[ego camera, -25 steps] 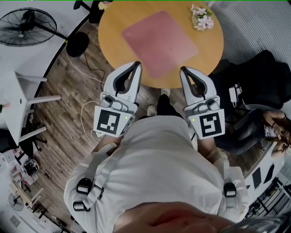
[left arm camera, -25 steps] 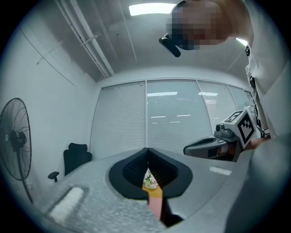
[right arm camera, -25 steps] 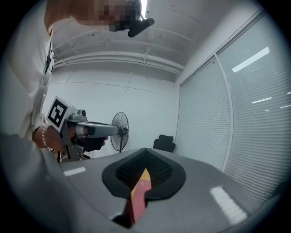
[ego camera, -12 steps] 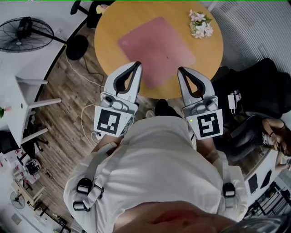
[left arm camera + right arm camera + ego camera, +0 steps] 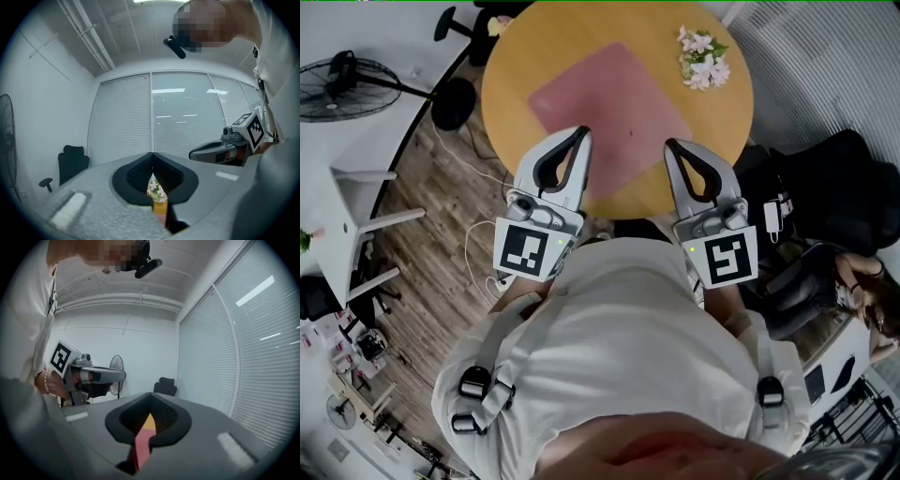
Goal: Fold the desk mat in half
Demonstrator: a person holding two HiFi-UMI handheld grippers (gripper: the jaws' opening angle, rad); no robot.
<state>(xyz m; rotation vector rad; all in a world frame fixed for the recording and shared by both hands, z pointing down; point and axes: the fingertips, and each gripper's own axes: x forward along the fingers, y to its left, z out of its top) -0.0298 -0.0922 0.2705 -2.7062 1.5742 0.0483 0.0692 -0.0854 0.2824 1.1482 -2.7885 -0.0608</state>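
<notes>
The mat (image 5: 609,103) lies flat on the table (image 5: 511,66); folding is not begun. My left gripper (image 5: 578,134) and right gripper (image 5: 672,147) hover near it, jaws together, empty.

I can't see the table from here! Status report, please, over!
Both shut, empty: left gripper, right gripper. Pink rectangular desk mat flat, unfolded on round wooden table, not gripped. Bunch of white flowers off the mat, nothing in the way.

We see flowers (image 5: 701,58) near the far right edge of the table (image 5: 511,70), a floor fan (image 5: 342,80) beyond its left edge.
</notes>
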